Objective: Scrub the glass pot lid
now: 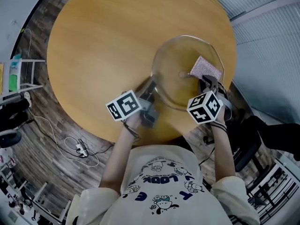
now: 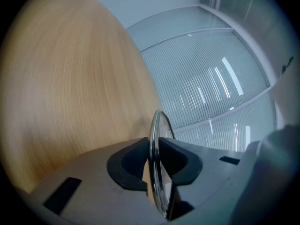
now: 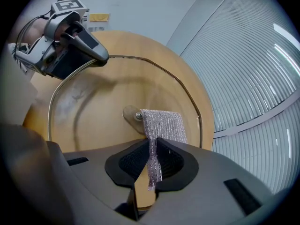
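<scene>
The left gripper point(image 2: 154, 149) is pinching the rim of the glass pot lid point(image 1: 183, 74) over the wooden table point(image 1: 103, 41), while the right gripper point(image 3: 153, 149) is clamping a silvery scrub pad point(image 3: 164, 125), which is lying on the lid just beside its centre screw point(image 3: 138, 115)

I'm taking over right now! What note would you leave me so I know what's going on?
Left hand-held gripper: shut on the rim of the glass pot lid, holding it over the round table.
Right hand-held gripper: shut on the silvery scrub pad, which rests on the lid near its centre screw.
Done: lid and pad gripped, pad on the glass.
To do: scrub the glass; cloudy marks seem to show near the held rim.
</scene>
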The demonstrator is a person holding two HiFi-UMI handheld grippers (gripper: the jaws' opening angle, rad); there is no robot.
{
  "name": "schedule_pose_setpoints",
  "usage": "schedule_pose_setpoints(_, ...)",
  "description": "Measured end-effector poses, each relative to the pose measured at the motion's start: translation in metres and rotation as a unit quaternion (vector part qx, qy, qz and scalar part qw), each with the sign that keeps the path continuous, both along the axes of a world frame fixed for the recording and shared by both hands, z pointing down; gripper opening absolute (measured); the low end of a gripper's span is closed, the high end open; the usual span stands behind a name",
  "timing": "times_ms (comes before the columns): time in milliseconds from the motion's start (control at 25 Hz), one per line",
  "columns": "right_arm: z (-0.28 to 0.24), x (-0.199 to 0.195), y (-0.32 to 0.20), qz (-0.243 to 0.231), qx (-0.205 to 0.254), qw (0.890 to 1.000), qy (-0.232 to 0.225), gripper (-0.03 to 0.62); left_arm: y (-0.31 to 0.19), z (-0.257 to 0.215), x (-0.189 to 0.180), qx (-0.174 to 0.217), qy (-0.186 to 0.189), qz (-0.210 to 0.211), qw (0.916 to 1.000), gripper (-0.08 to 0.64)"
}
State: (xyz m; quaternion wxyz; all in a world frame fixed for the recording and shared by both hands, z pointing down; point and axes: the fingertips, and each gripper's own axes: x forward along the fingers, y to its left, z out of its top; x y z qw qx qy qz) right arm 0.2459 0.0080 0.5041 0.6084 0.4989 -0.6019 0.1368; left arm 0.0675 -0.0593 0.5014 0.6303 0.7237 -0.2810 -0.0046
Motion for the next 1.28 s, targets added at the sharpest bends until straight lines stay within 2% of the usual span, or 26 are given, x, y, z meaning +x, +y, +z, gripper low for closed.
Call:
schedule_pose_setpoints(680,0.003,-0.009,0.028,0.017,-0.017,1.000,-0.005,0.058,0.006,0.002,0.003,-0.005,0.005,0.008,0.9999,0.074)
schedule_pose_setpoints(1280,0.002,-0.023,0.043,0.043,-0.025,0.998,-0.039,0.058,0.005,0.005,0.003,-0.008,0.012,-0.001,0.9999,0.074)
